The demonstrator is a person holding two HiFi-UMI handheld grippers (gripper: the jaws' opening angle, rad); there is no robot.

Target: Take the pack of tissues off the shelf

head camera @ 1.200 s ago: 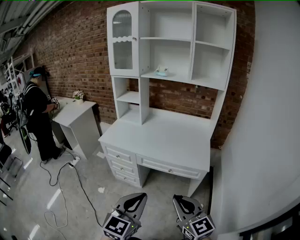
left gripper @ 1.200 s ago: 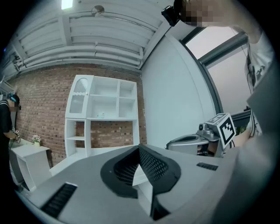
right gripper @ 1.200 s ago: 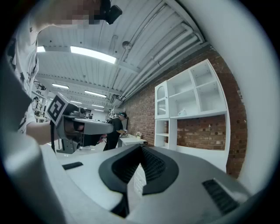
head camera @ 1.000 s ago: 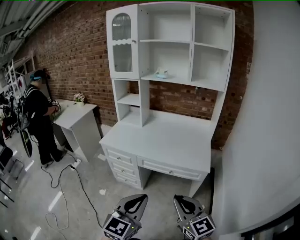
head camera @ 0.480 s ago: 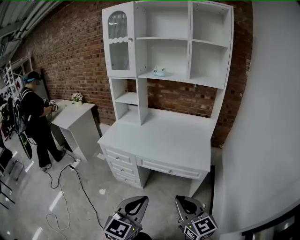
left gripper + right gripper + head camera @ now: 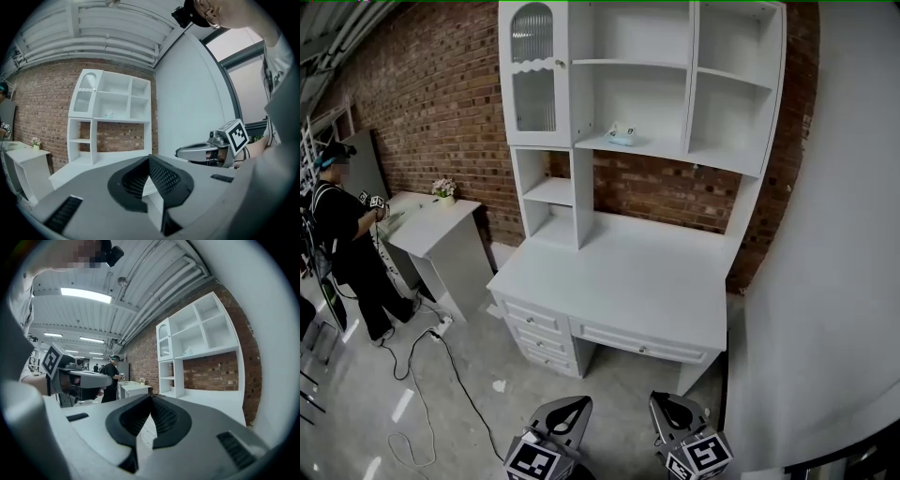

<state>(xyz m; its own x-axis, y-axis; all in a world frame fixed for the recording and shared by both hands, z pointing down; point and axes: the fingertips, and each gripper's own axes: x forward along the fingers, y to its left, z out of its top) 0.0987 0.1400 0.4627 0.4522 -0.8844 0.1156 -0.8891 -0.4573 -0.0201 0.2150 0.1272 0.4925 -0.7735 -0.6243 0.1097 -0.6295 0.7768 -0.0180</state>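
A small pale blue and white pack of tissues [image 6: 622, 137] lies on the middle shelf of a white desk hutch [image 6: 727, 159] against the brick wall. It shows tiny in the left gripper view as the pack of tissues [image 6: 109, 114] and in the right gripper view as the pack of tissues [image 6: 187, 351]. Both grippers are held low at the head view's bottom edge, far short of the desk. My left gripper [image 6: 572, 410] is shut with nothing in it. Beside it my right gripper [image 6: 667, 409] is shut and empty too.
The white desk [image 6: 628, 281] has drawers below and a hutch with a glass door [image 6: 532, 75] at upper left. A white wall [image 6: 834, 234] stands close on the right. A person [image 6: 342, 244] stands at a small white table [image 6: 427, 225] to the left; cables [image 6: 441, 366] trail on the floor.
The head view has shifted closer and a little left, so the desk and hutch look larger. The person on the left has moved toward the frame's edge. Both grippers stay low and shut.
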